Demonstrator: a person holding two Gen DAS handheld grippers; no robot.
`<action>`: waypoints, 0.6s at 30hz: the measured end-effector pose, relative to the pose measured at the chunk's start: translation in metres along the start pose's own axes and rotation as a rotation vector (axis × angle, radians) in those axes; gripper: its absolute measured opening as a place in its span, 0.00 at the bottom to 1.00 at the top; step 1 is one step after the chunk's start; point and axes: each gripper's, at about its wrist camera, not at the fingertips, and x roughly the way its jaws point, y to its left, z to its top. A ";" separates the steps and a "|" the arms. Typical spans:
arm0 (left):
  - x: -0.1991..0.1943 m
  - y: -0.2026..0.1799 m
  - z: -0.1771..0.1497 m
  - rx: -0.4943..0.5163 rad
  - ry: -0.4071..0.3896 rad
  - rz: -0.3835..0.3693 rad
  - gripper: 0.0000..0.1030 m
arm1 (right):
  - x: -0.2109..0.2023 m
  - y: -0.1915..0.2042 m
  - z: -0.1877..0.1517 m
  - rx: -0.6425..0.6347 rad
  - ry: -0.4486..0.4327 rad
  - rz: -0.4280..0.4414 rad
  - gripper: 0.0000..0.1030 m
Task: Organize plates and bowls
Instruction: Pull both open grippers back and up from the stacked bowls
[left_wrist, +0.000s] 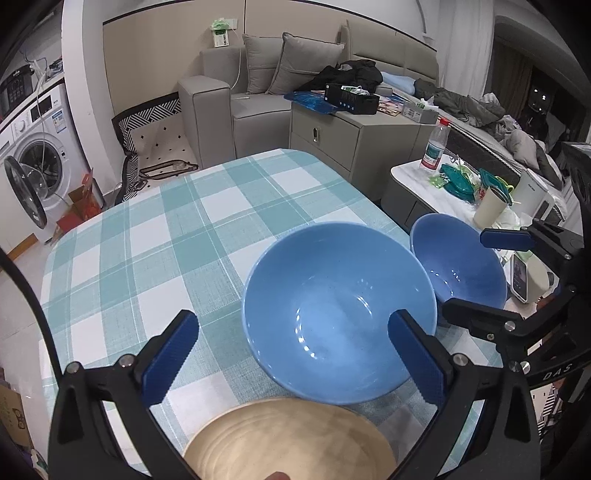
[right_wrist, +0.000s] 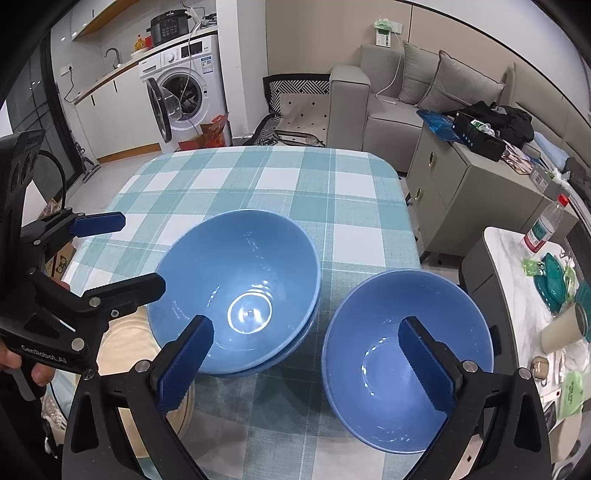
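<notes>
Left wrist view: left gripper (left_wrist: 291, 354) jaws wide apart, empty, over plate (left_wrist: 288, 439) and big bowl (left_wrist: 340, 314). Right gripper (right_wrist: 306, 365) also spread, empty, betw. stacked bowls (right_wrist: 240, 291) and single bowl (right_wrist: 406, 362) on table (right_wrist: 258, 177).

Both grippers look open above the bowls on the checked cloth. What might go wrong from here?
1. The single blue bowl sits near the table's right edge; a nudge from the right gripper may push it off.
2. The stacked blue bowls look tilted and may slip.
3. The left gripper hangs close to the beige plate.
</notes>
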 end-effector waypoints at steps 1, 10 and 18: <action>0.000 -0.001 0.001 0.001 -0.001 -0.002 1.00 | -0.001 -0.001 0.000 0.001 -0.002 -0.004 0.99; -0.006 -0.012 0.010 0.030 -0.023 -0.015 1.00 | -0.014 -0.015 -0.004 0.037 -0.027 -0.025 0.99; -0.006 -0.030 0.021 0.068 -0.026 -0.035 1.00 | -0.028 -0.030 -0.014 0.070 -0.045 -0.047 0.99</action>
